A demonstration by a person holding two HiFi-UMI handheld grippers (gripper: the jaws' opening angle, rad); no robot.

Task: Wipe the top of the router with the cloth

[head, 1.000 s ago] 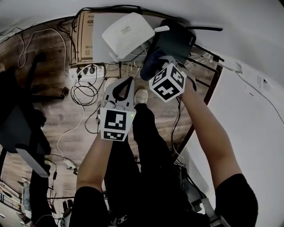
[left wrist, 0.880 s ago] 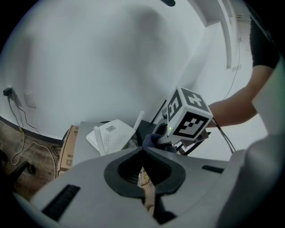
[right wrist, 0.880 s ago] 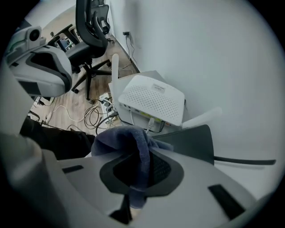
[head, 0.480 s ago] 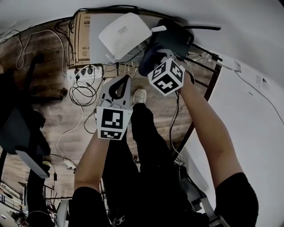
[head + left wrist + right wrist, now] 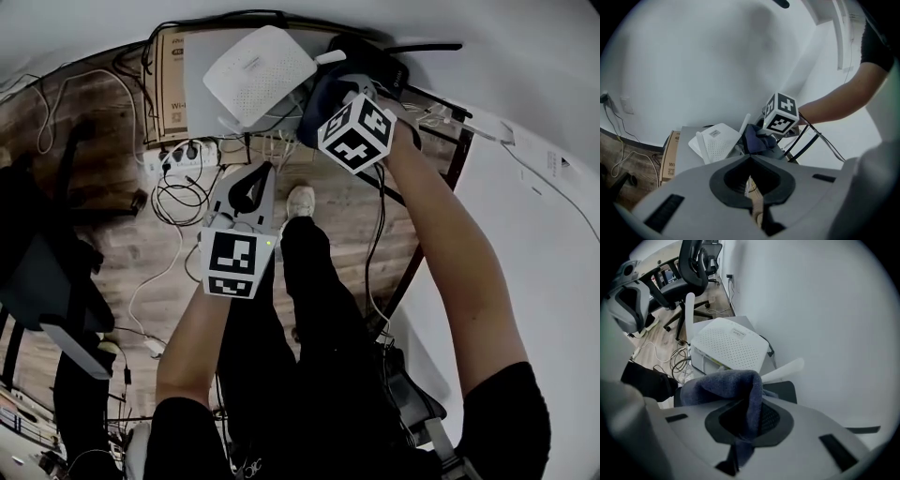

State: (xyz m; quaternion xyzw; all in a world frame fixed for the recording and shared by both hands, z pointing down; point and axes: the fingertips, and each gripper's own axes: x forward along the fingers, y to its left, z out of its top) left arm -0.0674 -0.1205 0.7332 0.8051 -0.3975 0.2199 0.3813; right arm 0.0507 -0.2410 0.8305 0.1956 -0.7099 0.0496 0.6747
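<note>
A white router (image 5: 258,75) with white antennas lies on a grey shelf top (image 5: 202,56); it also shows in the left gripper view (image 5: 715,143) and the right gripper view (image 5: 731,345). Just right of it sits a black router (image 5: 380,70). My right gripper (image 5: 330,105) is shut on a dark blue cloth (image 5: 322,101), which rests on the black router's near edge (image 5: 783,390), beside the white one. The cloth (image 5: 726,383) bunches out of the shut jaws. My left gripper (image 5: 261,171) hangs lower, over the floor, shut with nothing in it.
A cardboard box (image 5: 169,84) stands left of the shelf. Below it, a power strip (image 5: 183,152) and tangled cables lie on the wooden floor. A black metal frame (image 5: 441,187) runs along the white wall. Office chairs (image 5: 693,268) stand further off. The person's shoe (image 5: 300,202) is below.
My right gripper has moved away from me with the cloth, further onto the black router. The left gripper has stayed about where it was.
</note>
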